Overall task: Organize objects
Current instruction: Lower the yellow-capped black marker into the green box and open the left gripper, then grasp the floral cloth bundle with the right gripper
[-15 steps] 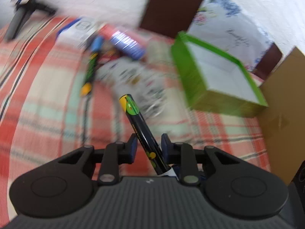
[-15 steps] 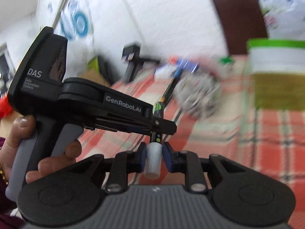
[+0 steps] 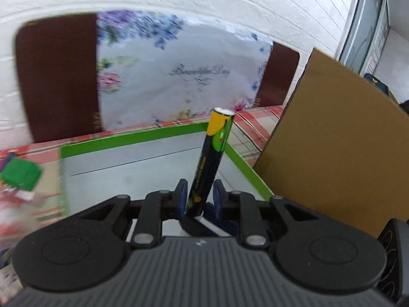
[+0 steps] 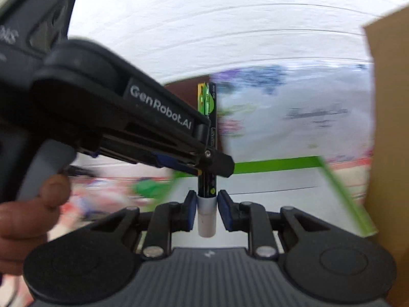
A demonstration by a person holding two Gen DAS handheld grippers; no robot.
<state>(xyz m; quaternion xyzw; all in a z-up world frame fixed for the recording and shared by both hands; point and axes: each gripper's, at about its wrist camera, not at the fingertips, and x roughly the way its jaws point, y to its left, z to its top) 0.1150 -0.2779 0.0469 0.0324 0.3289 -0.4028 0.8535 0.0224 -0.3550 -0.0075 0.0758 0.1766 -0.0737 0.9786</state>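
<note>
At far left, clutter (image 3: 20, 176) lies unsorted on the cloth. The left gripper (image 3: 198, 199) clasps the marker (image 3: 209, 163) upright over the green box (image 3: 143, 138), while the right gripper (image 4: 207, 211) pinches its white cap (image 4: 206, 217). The drop seems not yet made.

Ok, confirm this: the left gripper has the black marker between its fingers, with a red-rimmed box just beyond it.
One thing is wrong: the box has a green rim, not red, as the left wrist view shows. The rest stands: the left gripper has the black marker between its fingers, with the box just beyond.
</note>
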